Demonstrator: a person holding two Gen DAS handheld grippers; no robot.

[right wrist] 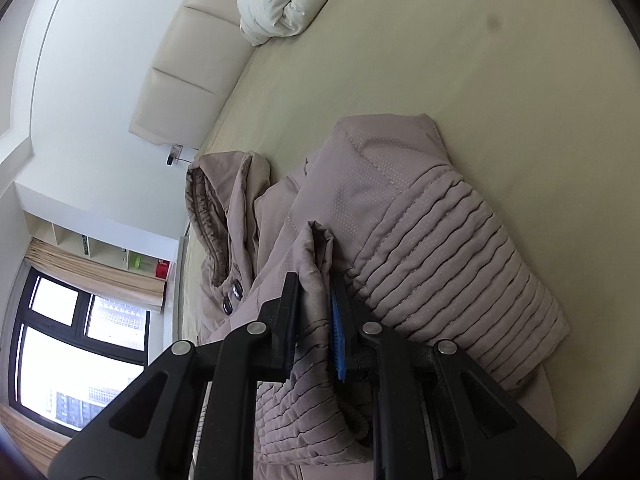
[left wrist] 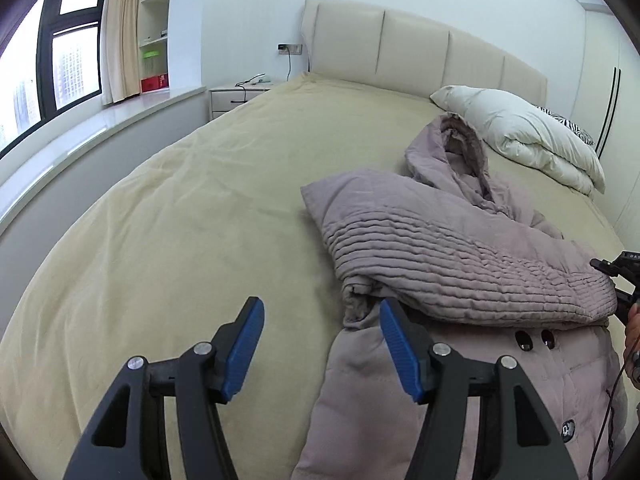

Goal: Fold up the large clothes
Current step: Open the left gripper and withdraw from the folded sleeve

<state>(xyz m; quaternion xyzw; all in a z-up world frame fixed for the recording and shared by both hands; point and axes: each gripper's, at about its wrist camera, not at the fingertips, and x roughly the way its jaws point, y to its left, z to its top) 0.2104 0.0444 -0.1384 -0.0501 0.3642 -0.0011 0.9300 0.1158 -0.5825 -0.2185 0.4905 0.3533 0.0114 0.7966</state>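
The coat (left wrist: 460, 256) lies on the bed (left wrist: 180, 220), puffy and pale purple, on the side near the pillow (left wrist: 520, 132). One sleeve (left wrist: 440, 252) is folded across the chest, and its hood (left wrist: 448, 152) points up toward the headboard (left wrist: 400, 40).

The right gripper (right wrist: 316, 312) has its jaws closed tight on a fold of the coat's cloth, right beside the ribbed part of the sleeve. The left gripper (left wrist: 320, 344) has its jaws open with nothing between them. It hangs just over the coat's near edge, close to the two dark buttons (left wrist: 536, 340).

I think the step now is laying the held cloth down flat. To do it well, the right gripper should set the cloth down softly and line it up with the coat's body before it lets go. The left gripper could press or hold the near edge so the coat does not slide.

The coat is thick and springy, so a fold may pop back up. Smoothing it with a gentle push may help. Keep the buttons out of the jaws.
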